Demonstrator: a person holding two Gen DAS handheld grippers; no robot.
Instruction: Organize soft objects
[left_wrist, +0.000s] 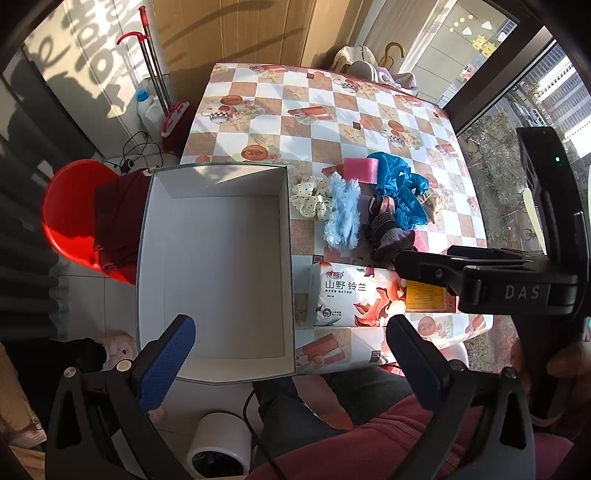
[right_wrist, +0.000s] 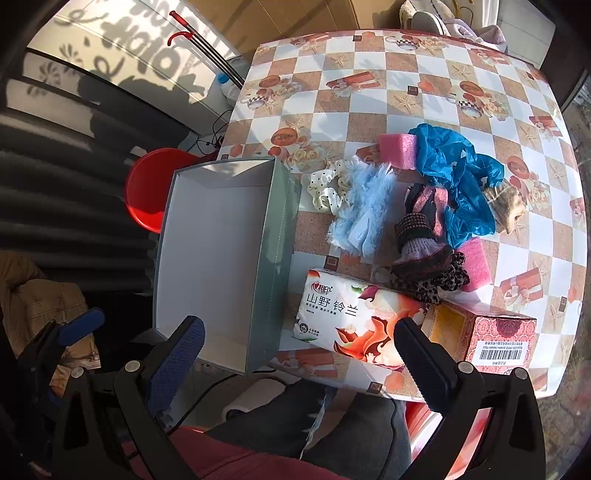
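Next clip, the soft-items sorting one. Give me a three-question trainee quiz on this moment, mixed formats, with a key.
1. True or false: the open grey cardboard box with the white inside already holds a soft item.
2. Which lies directly beside the fluffy light-blue fabric piece, on the box's side? A) cream polka-dot scrunchie B) pink foam sponge C) crumpled blue plastic bag
3. Fill in: both the left gripper and the right gripper are ____.

Key: 1 false; 2 A; 3 open

Both grippers are wide open and holding nothing, tilted steeply down. Left gripper (left_wrist: 291, 350) sits just beside the right gripper (right_wrist: 299, 354), 2 jaws spread each.
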